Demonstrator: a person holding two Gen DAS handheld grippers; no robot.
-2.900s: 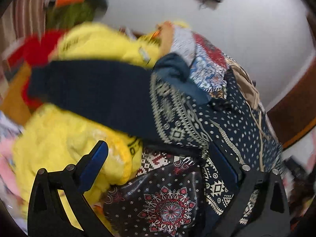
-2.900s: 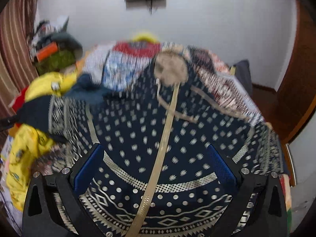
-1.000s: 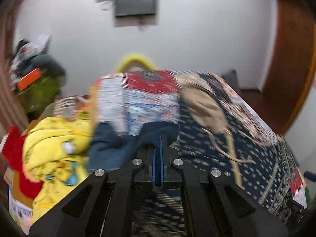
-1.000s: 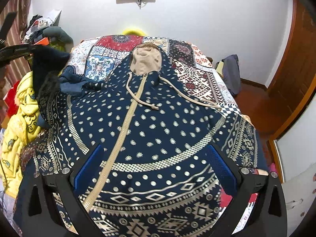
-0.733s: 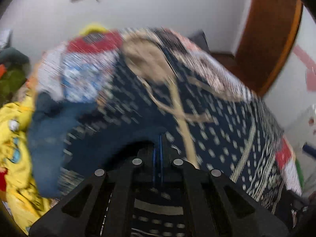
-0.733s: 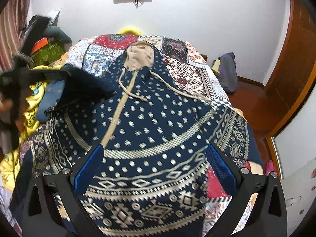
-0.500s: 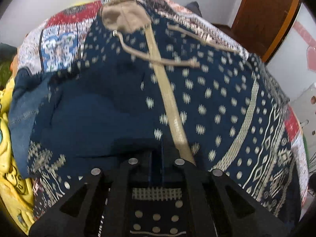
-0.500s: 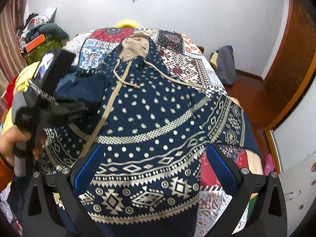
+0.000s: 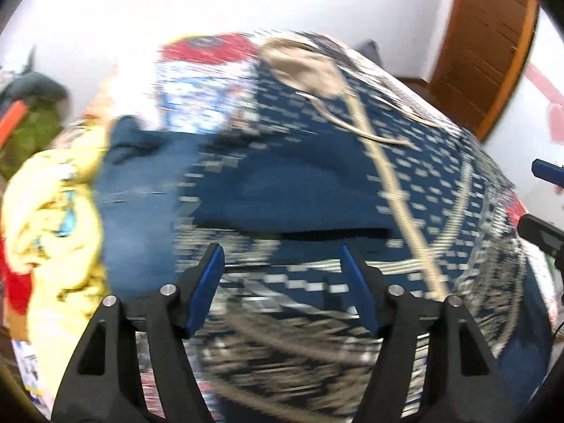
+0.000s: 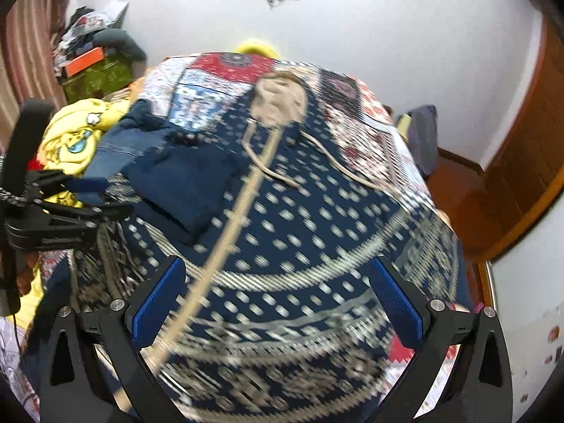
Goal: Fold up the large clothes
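Observation:
A large navy hooded garment (image 10: 310,218) with white dots, patterned bands, a tan zip strip and a tan hood lining (image 10: 280,100) lies spread on the bed. Its left sleeve (image 10: 183,183) is folded in over the body. It also shows blurred in the left wrist view (image 9: 299,190). My left gripper (image 9: 283,285) is open and empty just above the folded sleeve; it also shows in the right wrist view (image 10: 95,197). My right gripper (image 10: 276,296) is open and empty above the garment's lower part.
A patchwork quilt (image 10: 218,74) covers the bed. A yellow garment (image 10: 74,137) and blue jeans (image 10: 120,148) lie at the bed's left edge. A green box with clutter (image 10: 95,70) stands at the back left. A wooden door (image 10: 528,162) is at right.
My left gripper carried the sleeve in across the garment's body, then opened and let it go. It now hovers open over the folded sleeve. My right gripper stayed open.

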